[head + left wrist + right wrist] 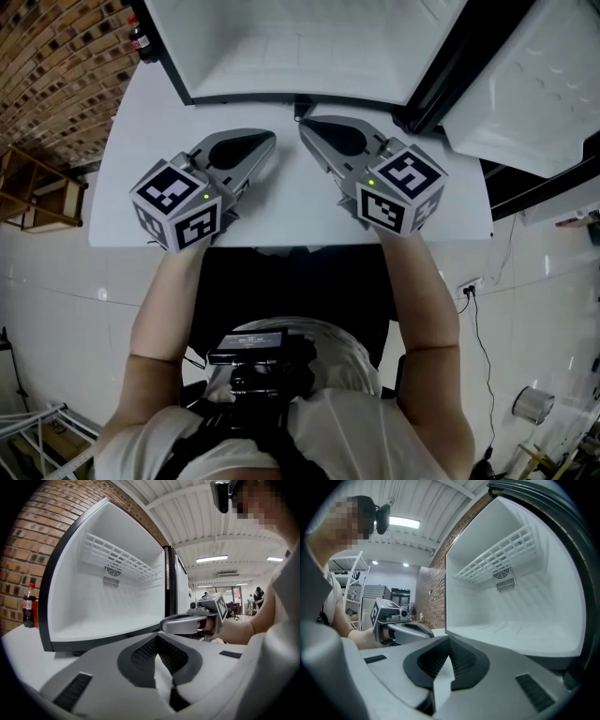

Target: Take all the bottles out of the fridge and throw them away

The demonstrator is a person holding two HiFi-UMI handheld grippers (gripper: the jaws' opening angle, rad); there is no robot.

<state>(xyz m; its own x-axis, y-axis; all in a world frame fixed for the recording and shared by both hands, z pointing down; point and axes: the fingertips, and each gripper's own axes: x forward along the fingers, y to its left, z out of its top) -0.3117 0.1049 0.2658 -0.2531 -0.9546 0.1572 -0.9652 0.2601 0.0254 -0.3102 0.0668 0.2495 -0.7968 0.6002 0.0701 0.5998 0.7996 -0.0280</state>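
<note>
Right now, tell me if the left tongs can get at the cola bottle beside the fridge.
Probably yes: the cola bottle stands outside the fridge, with bare table between it and the shut left tongs. They must open first.

place: industrial lab hall | cues: brick wall (18, 559), ribbed metal ceiling (211, 522), strip lights (212, 558), shelving rack (357, 569)

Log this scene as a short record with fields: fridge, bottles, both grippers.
fridge: open, on the white table; only a wire shelf shows inside, no bottles
bottle: one, upright on the table outside the fridge, on the brick-wall side
left gripper: shut, empty, in front of the fridge
right gripper: shut, empty, beside the left one
</note>
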